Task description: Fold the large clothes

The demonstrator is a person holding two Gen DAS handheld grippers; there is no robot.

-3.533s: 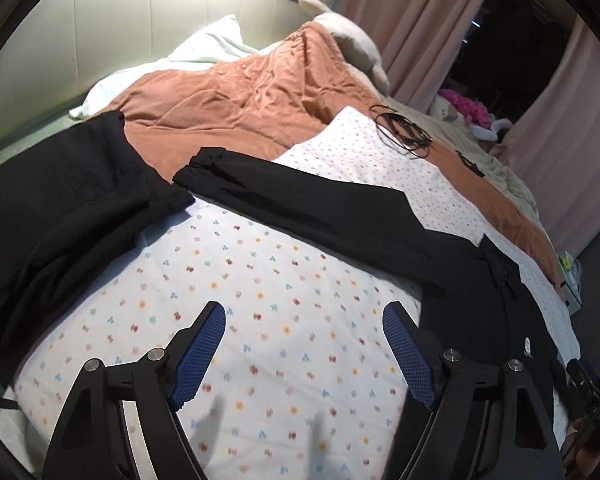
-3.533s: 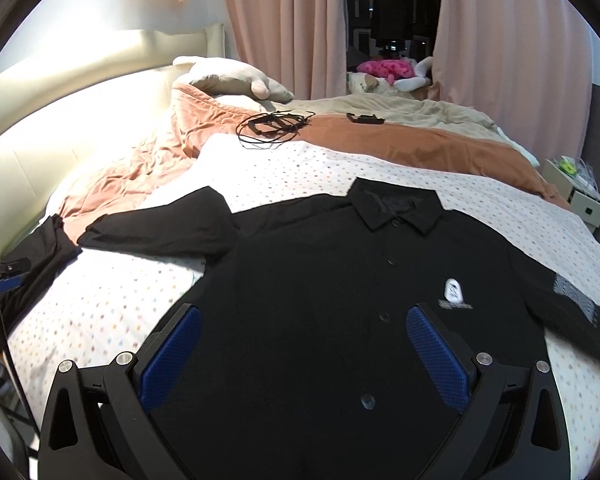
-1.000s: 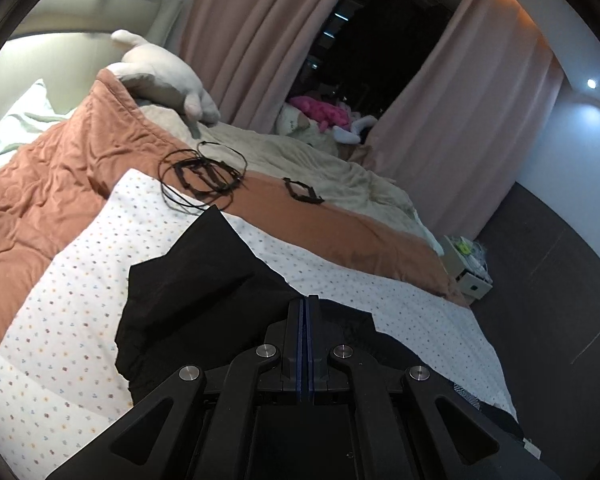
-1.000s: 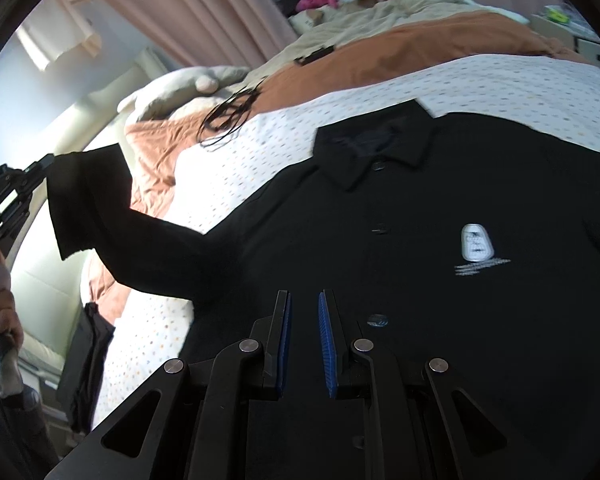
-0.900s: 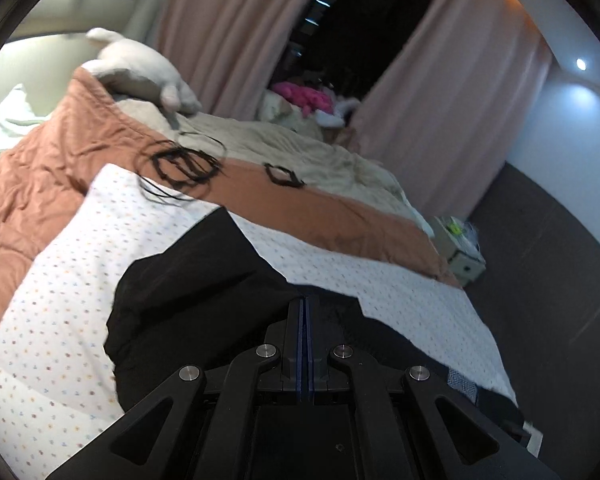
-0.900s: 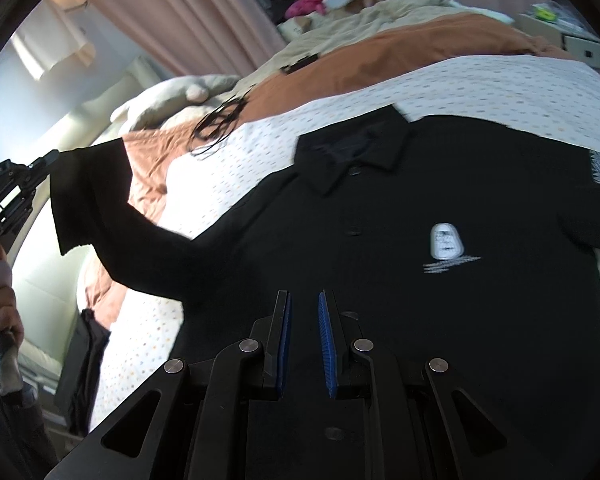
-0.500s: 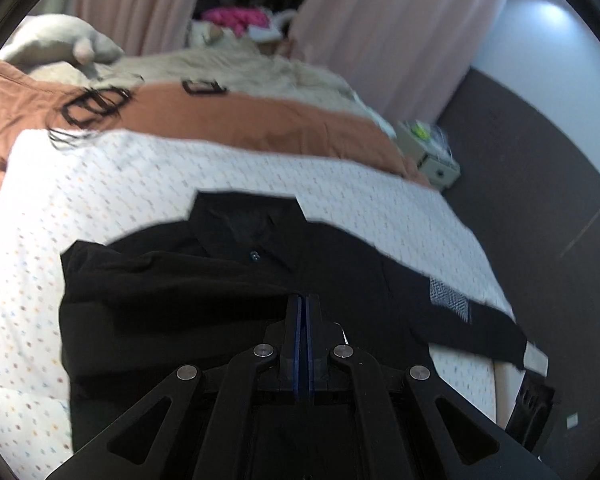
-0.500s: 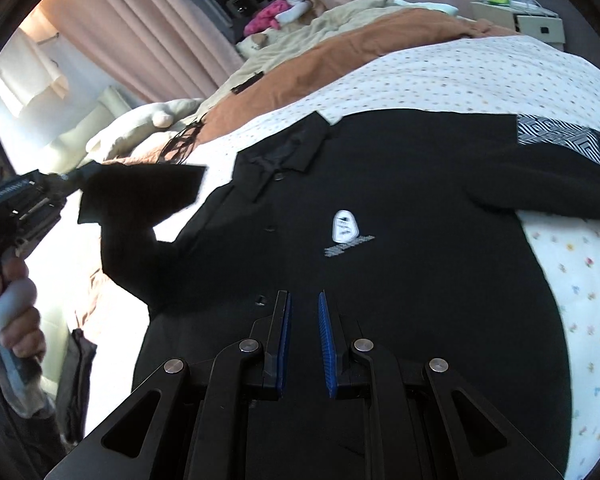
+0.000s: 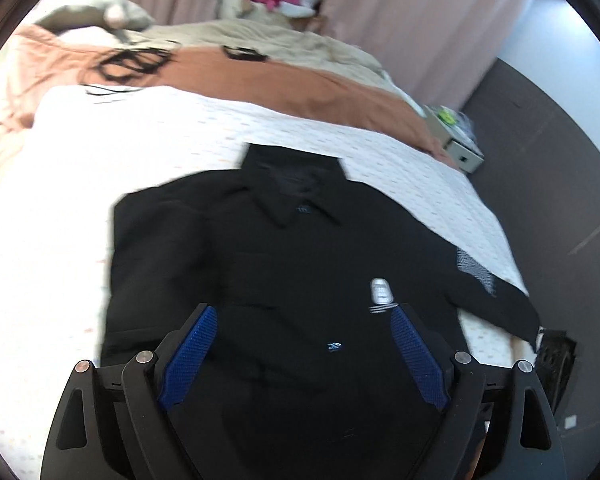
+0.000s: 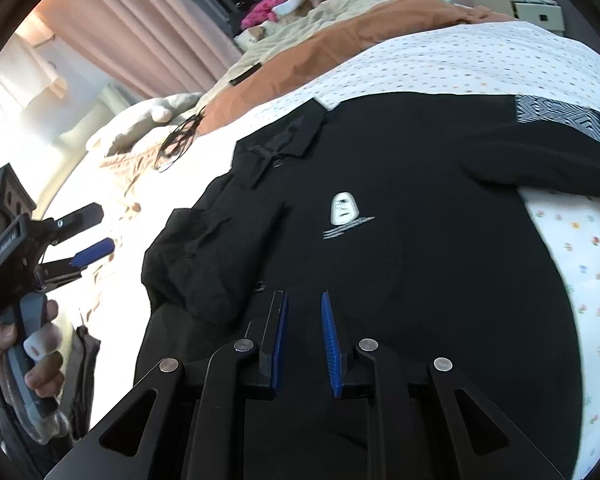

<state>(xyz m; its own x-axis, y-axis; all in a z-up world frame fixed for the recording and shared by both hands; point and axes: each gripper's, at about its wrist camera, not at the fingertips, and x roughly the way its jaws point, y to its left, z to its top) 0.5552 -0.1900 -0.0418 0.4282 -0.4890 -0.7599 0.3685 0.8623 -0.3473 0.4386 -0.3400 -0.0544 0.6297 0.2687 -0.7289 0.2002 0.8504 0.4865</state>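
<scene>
A black collared shirt (image 9: 300, 264) lies face up on the dotted white sheet (image 9: 100, 152), its white logo (image 9: 381, 292) on the chest. One sleeve (image 10: 196, 264) lies folded in over the body, rumpled. The other sleeve, with a patterned patch (image 10: 556, 120), stretches out flat. My left gripper (image 9: 302, 320) hovers over the shirt front, its jaws opening wide with nothing between them. The right wrist view shows this left gripper (image 10: 102, 227) beside the folded sleeve, held by a hand (image 10: 40, 356). My right gripper (image 10: 304, 296) hangs over the lower shirt front, jaws opening from a narrow gap, holding nothing.
An orange quilt (image 9: 284, 80) crosses the bed behind the sheet, with black cables (image 9: 132, 62) and a plush toy (image 9: 96, 8) on it. A small bedside box (image 9: 456, 148) stands past the bed's far side. Another dark garment (image 10: 82, 360) hangs at the near bed edge.
My left gripper carried the sleeve across onto the shirt body, came down and opened, letting the sleeve go. My right gripper's jaws have parted a little and it shifted along the shirt.
</scene>
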